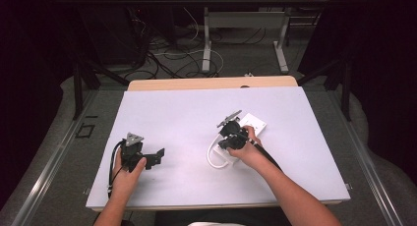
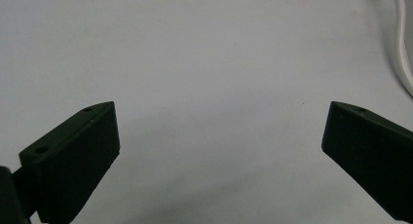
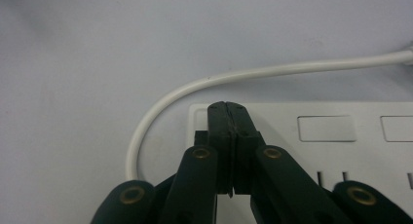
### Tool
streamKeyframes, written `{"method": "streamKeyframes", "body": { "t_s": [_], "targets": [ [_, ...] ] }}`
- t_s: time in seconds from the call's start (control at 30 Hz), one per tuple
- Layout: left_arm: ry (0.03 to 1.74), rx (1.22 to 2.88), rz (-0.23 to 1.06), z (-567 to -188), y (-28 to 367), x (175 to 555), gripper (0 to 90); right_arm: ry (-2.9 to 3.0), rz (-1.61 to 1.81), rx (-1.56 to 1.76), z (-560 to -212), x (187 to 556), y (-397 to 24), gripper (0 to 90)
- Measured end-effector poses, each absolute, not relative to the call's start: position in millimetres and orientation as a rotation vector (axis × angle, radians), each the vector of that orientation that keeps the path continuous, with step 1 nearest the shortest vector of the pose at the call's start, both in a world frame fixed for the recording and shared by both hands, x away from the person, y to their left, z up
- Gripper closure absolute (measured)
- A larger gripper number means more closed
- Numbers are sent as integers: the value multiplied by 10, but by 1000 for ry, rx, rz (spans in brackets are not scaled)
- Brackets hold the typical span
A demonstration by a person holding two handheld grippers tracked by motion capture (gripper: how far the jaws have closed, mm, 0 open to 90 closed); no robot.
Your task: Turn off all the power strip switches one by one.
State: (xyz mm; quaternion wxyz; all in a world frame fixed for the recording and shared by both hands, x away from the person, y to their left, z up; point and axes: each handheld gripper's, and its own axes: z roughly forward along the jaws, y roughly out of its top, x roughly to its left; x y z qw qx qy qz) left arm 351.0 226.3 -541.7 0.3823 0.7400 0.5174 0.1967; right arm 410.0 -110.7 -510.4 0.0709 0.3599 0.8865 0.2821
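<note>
Table top (image 1: 177, 113) is covered in a pale sheet, wooden edge showing at the far side. Your left hand (image 1: 125, 174) sits near the front left of it, holding the left gripper (image 1: 156, 157) low over bare sheet. In the left gripper view its jaws stand wide apart with nothing between them, so it's released. A bit of white cable (image 2: 403, 53) shows at that view's top right corner, well apart from the jaws.

Further right, your right hand (image 1: 251, 150) holds the right gripper (image 1: 227, 132) right of centre, grey three-cornered plate (image 1: 228, 119) tilted on top. In the right gripper view the jaws are pressed together, clenched, nothing visibly pinched between them. Their tips sit over the near corner of a white power strip (image 3: 341, 136); can't tell if they touch it. The strip lies flat on the sheet, just beyond your right hand in the high view (image 1: 253, 123). Its white cable curves out from behind the strip and loops round to the left of the jaws in the right gripper view (image 3: 160, 104); in the high view the loop (image 1: 214, 157) lies just left of your right hand.
</note>
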Motion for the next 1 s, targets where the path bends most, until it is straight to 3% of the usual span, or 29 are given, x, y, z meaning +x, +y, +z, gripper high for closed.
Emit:
{"method": "streamKeyframes", "body": {
  "t_s": [0.37, 1.0],
  "targets": [
    [1319, 1899, 495, -5412, 2267, 3511, 3, 2607, 851, 1133, -4988, 4251, -1248, 893],
    [1318, 1895, 496, -5417, 2268, 3512, 3, 2532, 820, 1232, -5084, 4465, -1382, 895]
  ]
}}
